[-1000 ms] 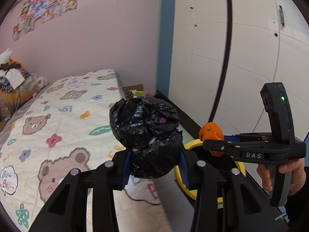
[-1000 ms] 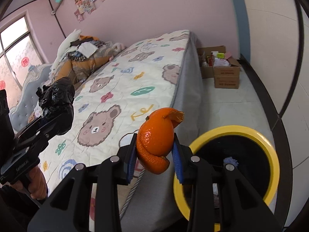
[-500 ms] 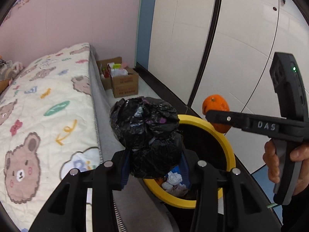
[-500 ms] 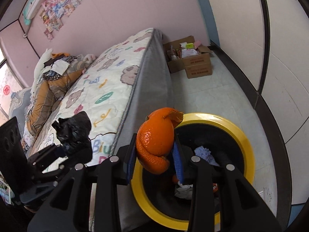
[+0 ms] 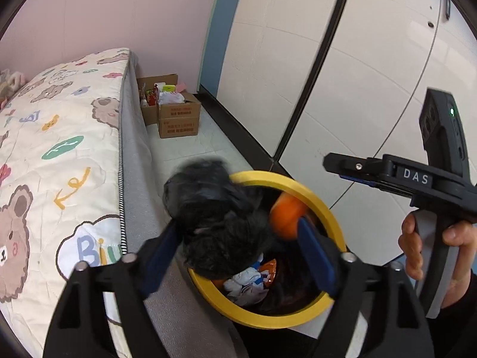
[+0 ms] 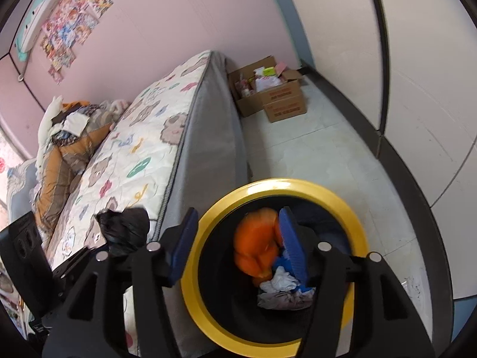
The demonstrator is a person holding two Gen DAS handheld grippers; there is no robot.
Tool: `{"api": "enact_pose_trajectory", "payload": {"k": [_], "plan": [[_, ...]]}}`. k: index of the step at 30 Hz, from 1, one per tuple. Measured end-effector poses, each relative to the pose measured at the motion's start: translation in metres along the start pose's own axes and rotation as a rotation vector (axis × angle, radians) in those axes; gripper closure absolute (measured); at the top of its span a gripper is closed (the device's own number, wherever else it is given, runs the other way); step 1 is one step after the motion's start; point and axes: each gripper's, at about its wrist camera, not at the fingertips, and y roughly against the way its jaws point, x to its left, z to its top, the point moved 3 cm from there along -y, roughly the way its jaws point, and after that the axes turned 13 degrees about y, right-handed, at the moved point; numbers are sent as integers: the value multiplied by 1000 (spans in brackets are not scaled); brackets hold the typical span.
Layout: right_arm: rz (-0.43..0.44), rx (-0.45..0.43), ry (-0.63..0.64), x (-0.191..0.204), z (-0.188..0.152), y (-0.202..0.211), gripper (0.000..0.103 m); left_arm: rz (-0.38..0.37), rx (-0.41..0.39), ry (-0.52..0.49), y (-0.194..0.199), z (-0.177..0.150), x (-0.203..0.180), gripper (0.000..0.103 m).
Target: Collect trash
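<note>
A yellow-rimmed bin [image 5: 313, 197] [image 6: 286, 183] stands on the floor beside the bed. My left gripper [image 5: 238, 229] hangs over its near rim with its jaws opening. A crumpled black plastic bag [image 5: 214, 208] [image 6: 125, 229], blurred, sits loose between the fingers, clear of the right pad. My right gripper [image 6: 238, 211] is above the bin mouth, jaws opening. The orange peel [image 6: 256, 244] [image 5: 283, 217] is blurred and free of the left pad, dropping inside the bin. A hand holds the right gripper [image 5: 331, 161] at the right of the left wrist view.
The bear-print mattress [image 5: 59, 149] runs along the left, close against the bin. An open cardboard box [image 5: 179, 116] [image 6: 277, 95] of items sits on the floor beyond. White wardrobe doors [image 5: 357, 59] line the right. Crumpled tissues [image 5: 247, 283] lie in the bin.
Both grippers came over the bin and tilted down. Both jaws have spread apart. The orange peel has left the right gripper's pads and drops; the black bag has come loose and blurred.
</note>
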Motion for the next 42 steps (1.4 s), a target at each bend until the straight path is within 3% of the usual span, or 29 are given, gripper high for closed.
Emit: {"api": "enact_pose_trajectory", "payload": {"k": [4,12,16,23,30,38,42], "plan": [[-18,-22,-27,-6,2,15,46,-26,-2,49,15,3,8,22],[1,-20,9,23,-1,31,41,-3,-106,100,76,-7,40,19],[59,7,59,64,-5,23,38,54,-164,156,115,-18,74,19],[195,59,192,170,-16,0,37,188,-264,260,190,-45,143,18],[267,84,298,268,-35,-14,36,306,-342,354,249,-73,204,18],[242,-16,399,340,-50,10,36,409,-460,355,310,-99,232,18],[202,-120,434,360,-54,34,26,442,-568,307,338,-104,220,13]]}}
